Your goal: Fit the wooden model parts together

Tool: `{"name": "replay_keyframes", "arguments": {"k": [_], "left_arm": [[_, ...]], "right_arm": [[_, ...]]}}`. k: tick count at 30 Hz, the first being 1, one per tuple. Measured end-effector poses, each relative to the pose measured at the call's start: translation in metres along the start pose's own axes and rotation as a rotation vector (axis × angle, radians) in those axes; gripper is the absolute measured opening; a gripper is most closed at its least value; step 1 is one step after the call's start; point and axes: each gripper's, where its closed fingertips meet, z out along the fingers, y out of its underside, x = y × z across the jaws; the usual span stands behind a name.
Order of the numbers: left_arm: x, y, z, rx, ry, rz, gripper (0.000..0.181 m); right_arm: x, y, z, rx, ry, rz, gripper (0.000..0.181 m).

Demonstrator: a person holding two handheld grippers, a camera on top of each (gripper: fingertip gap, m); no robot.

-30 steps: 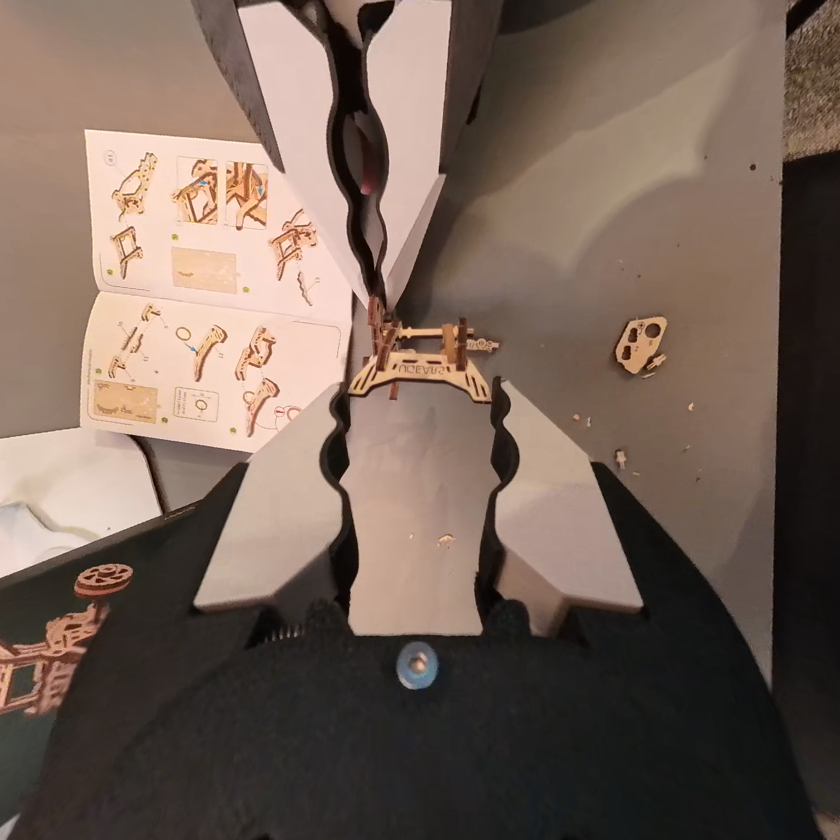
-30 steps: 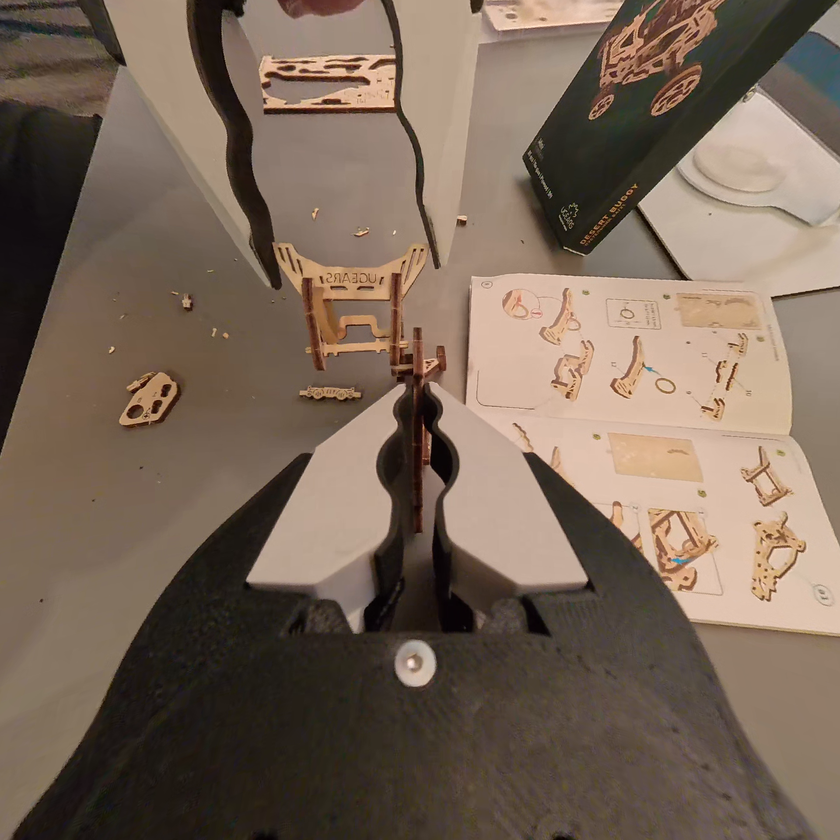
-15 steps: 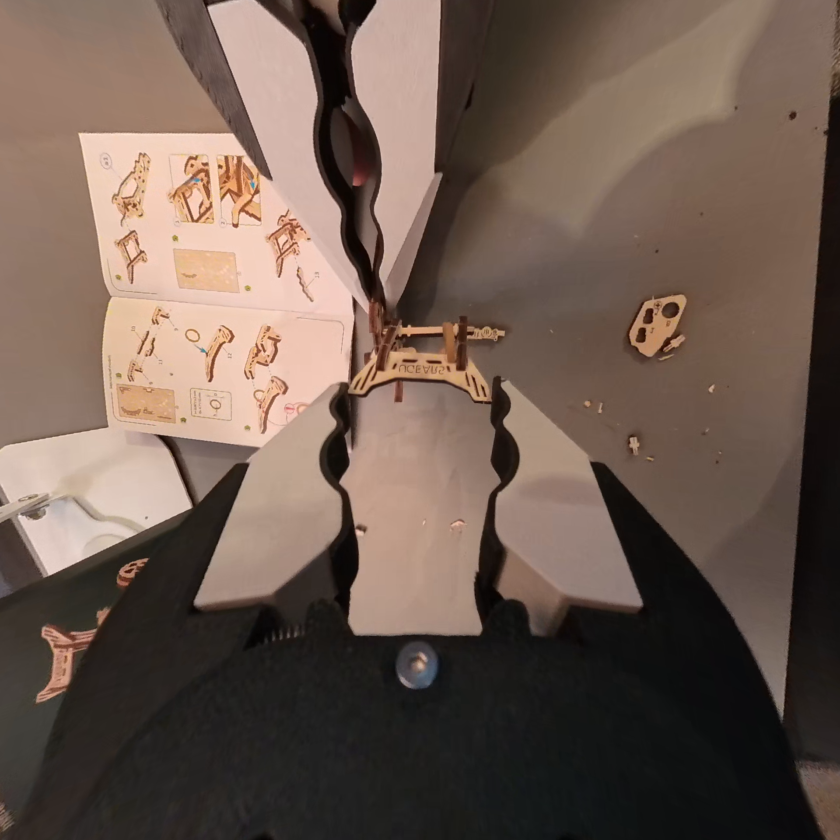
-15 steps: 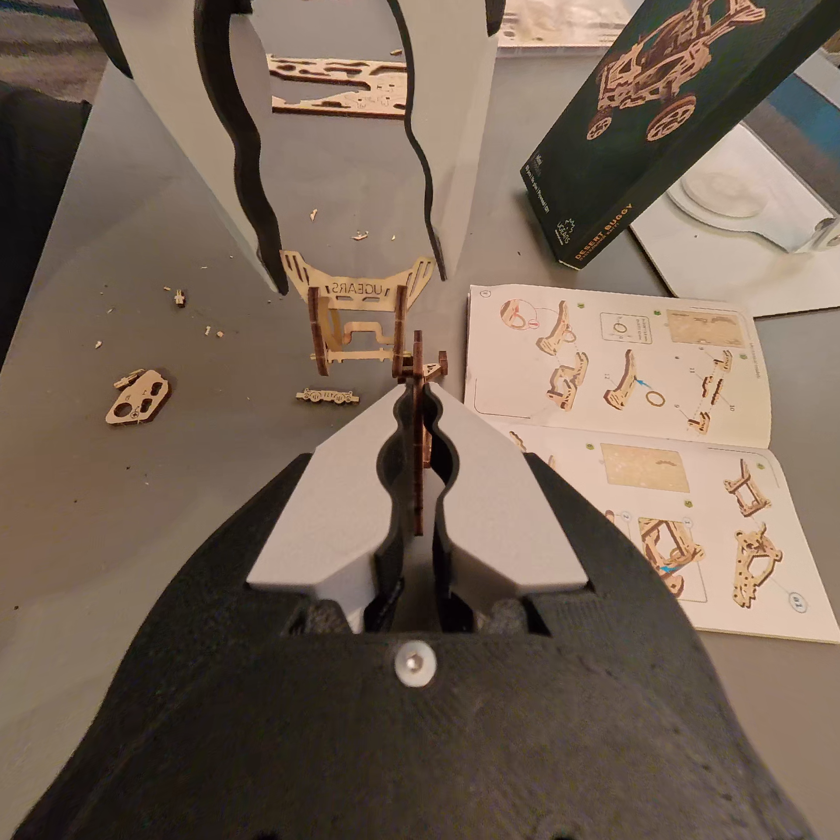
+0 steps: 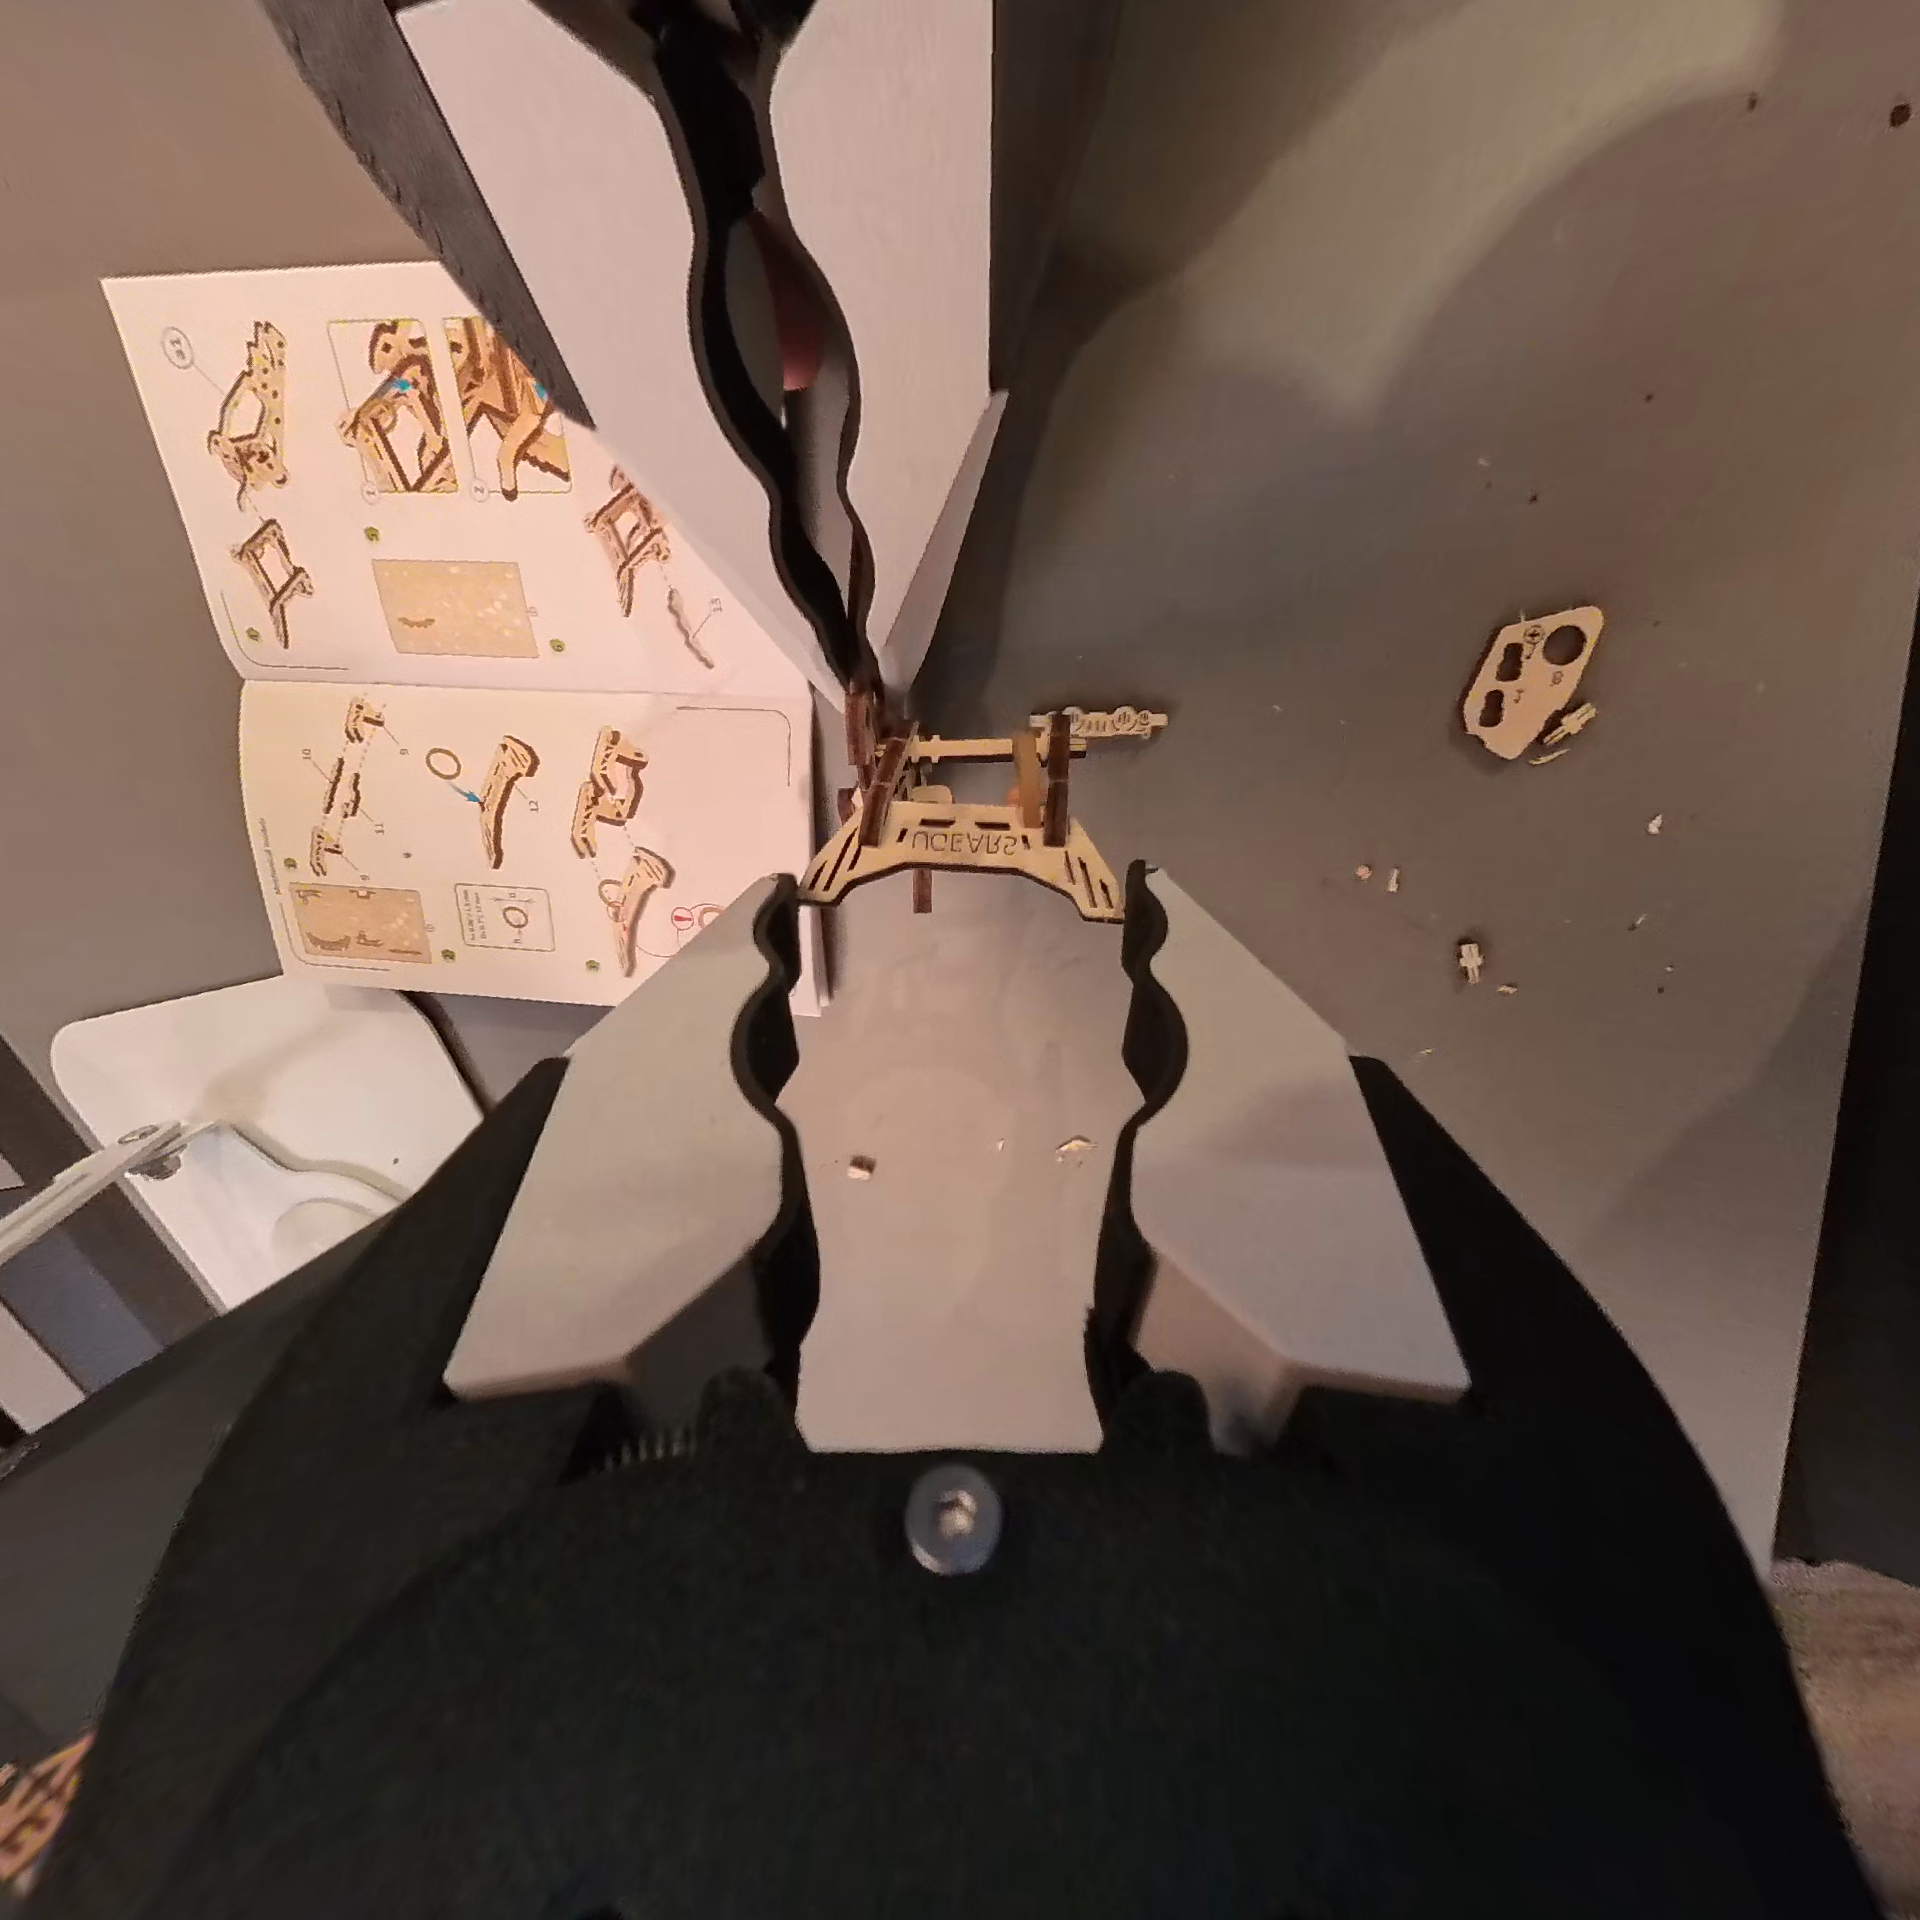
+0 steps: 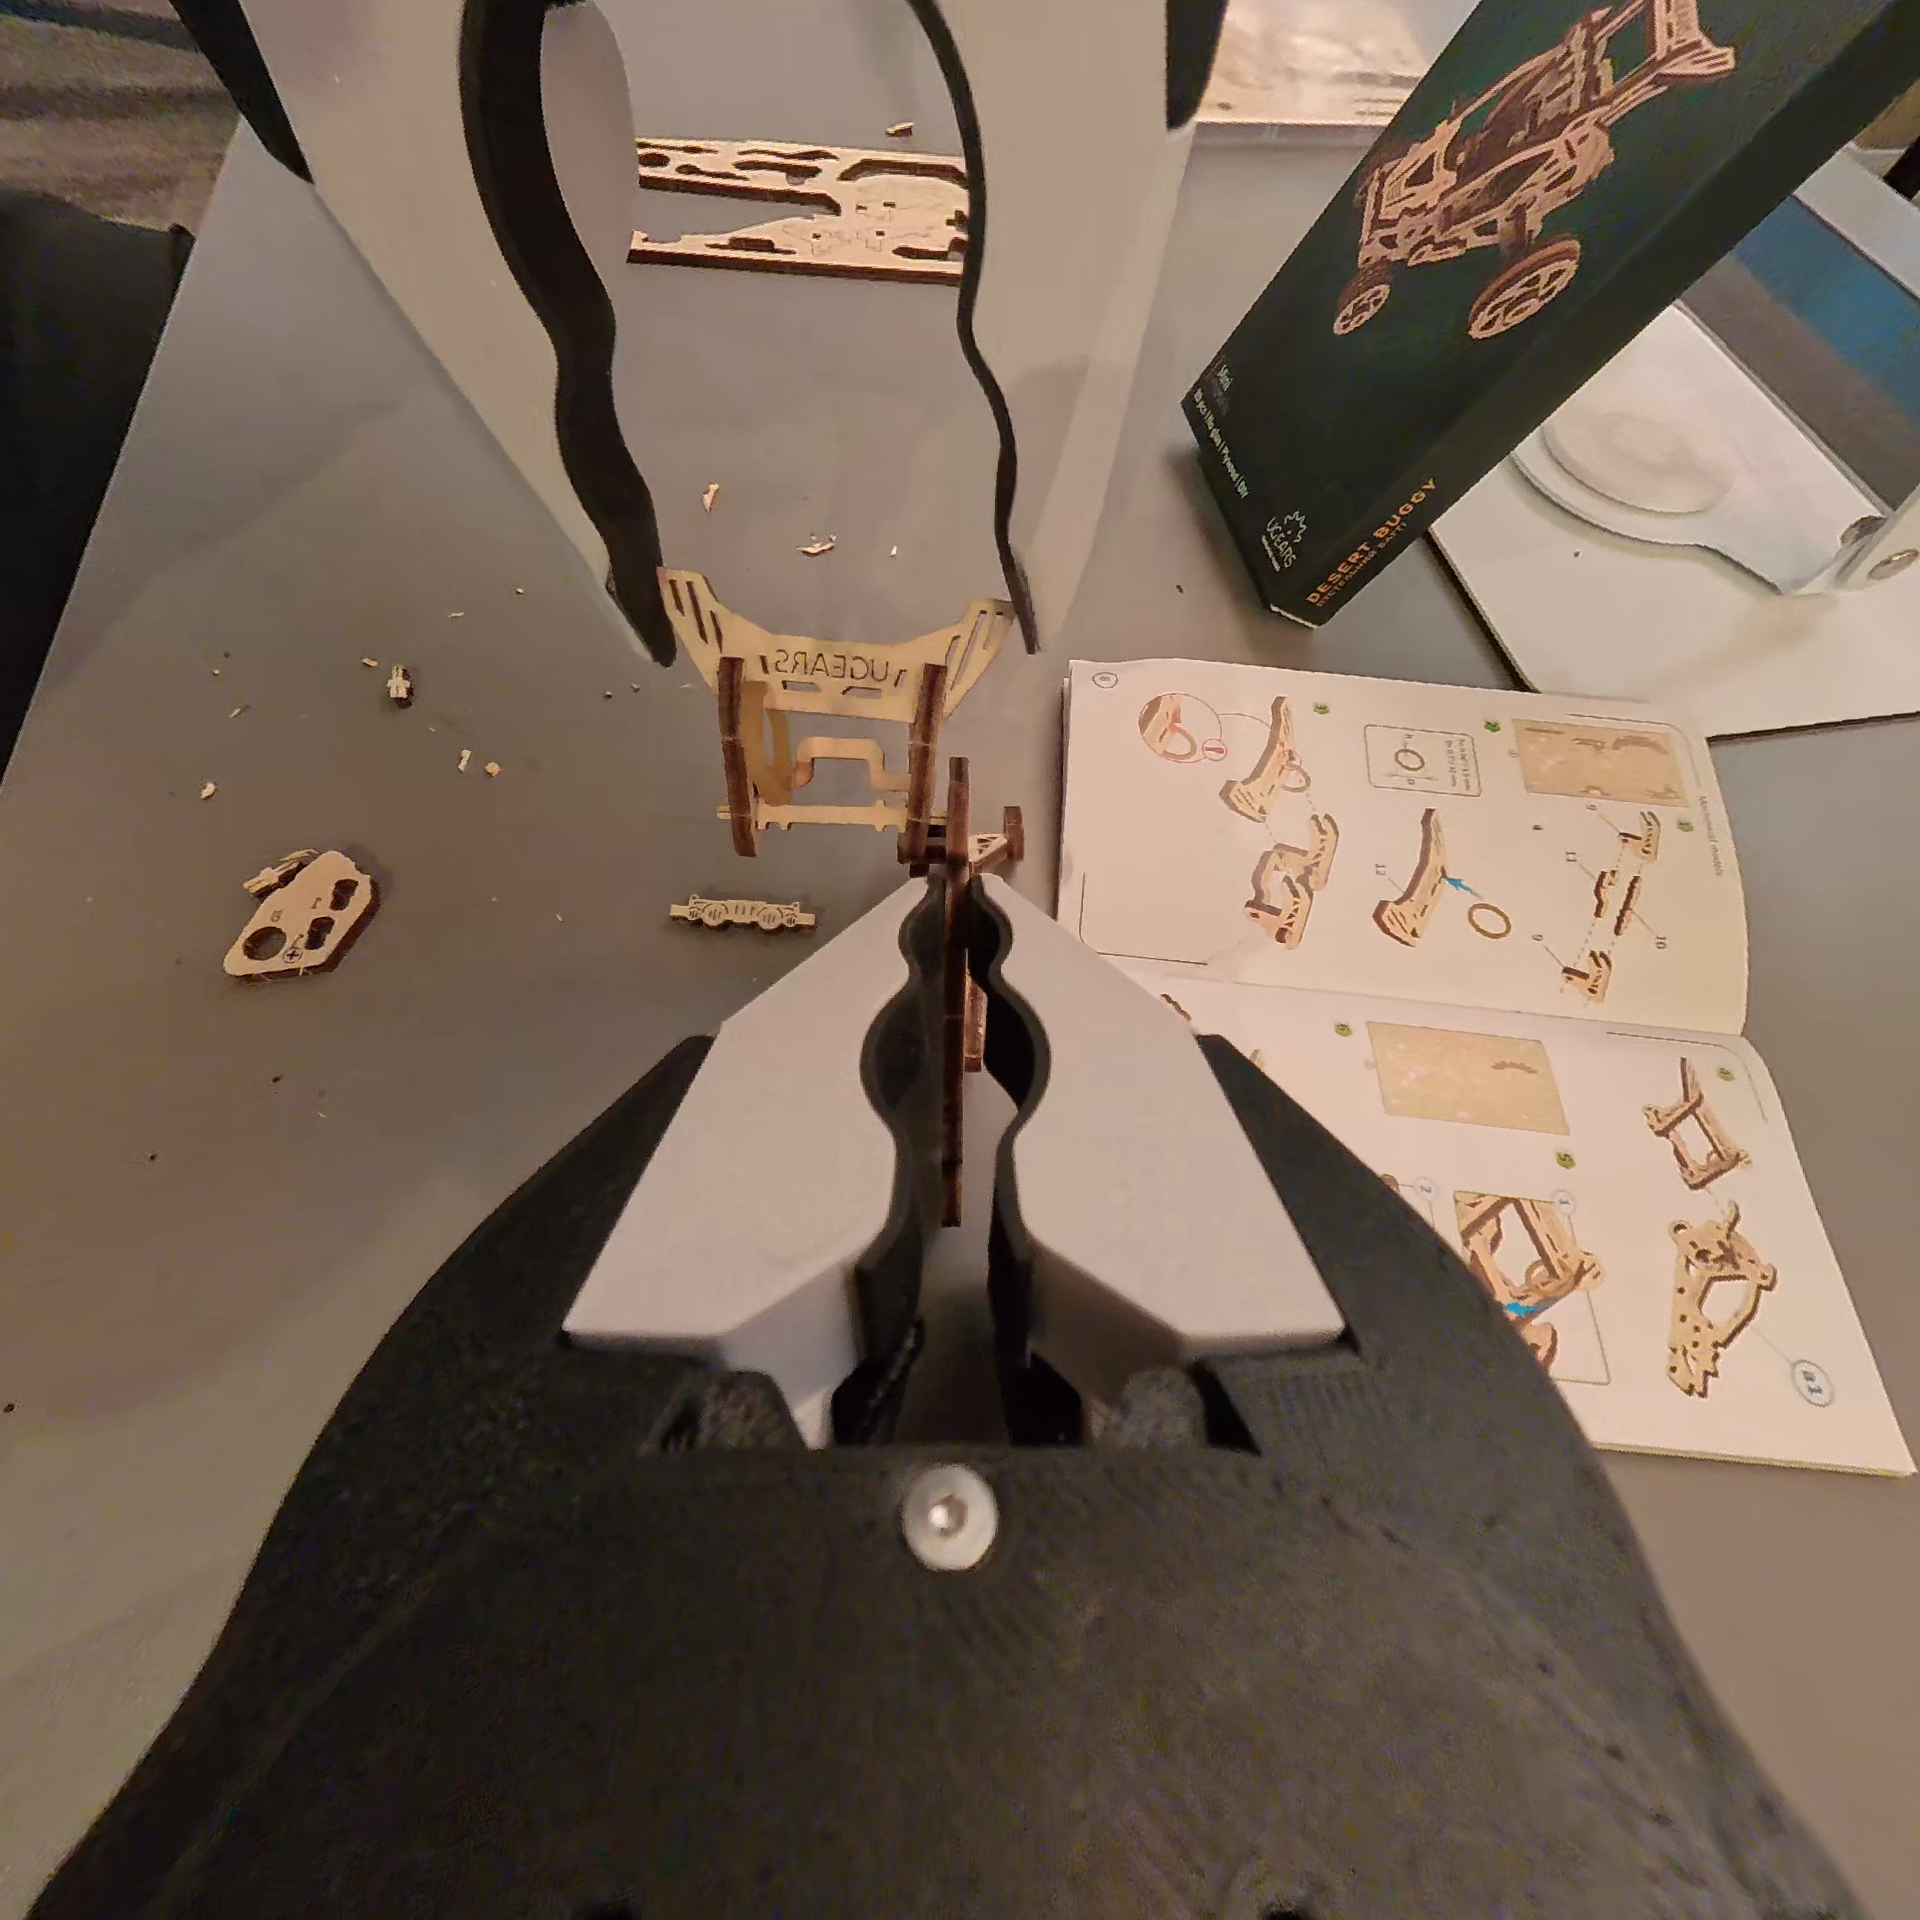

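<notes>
Grippers: two, facing each other tip to tip over the grey table [image 6: 312, 1195].
Left gripper [image 5: 961, 894]: jaws set wide, their tips pressing on the two ends of the wide curved plate of the wooden frame [image 5: 966, 821], which hangs above the table between them.
Right gripper [image 6: 951, 883]: jaws nearly together, clamped on a thin dark wooden part [image 6: 951, 1039] that stands on edge between the pads; its front end meets the near right side of the frame.
Wooden frame: one assembly, made of a curved plate, two dark uprights and a pale crossbar.
Loose wooden pieces on the table: one rounded plate with holes [image 6: 301, 920] toward the left edge in the right wrist view; one small strip [image 6: 743, 914] lying just under the frame; many tiny chips [image 6: 395, 686] scattered around.
Part sheet: one, punched out [image 6: 800, 213], flat at the far edge.
Instruction booklet [image 6: 1403, 987]: one, lying open on the right.
Box: one dark box with a buggy picture [image 6: 1507, 260], standing tilted at the far right.
White tray [image 5: 249, 1122]: one, beside the box.
</notes>
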Motion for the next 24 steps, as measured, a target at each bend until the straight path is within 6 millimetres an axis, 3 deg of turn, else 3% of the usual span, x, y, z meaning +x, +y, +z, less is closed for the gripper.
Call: {"name": "replay_keyframes", "arguments": {"k": [1,9,24], "left_arm": [[0.0,-0.0005,-0.0001,-0.005,0.001,0.005,0.061],[0.0028,0.0081,-0.0035,-0.099,0.026,0.043,0.06],[-0.0003,0.0061,-0.0046,-0.173,0.038,0.059,0.06]], "right_arm": [[0.0001,-0.0001,0.0,0.0,0.001,-0.001,0.0],[-0.0017,-0.0022,0.0018,0.004,-0.002,-0.005,0.0],[-0.0009,-0.0029,0.0023,0.012,-0.004,0.01,0.0]]}}
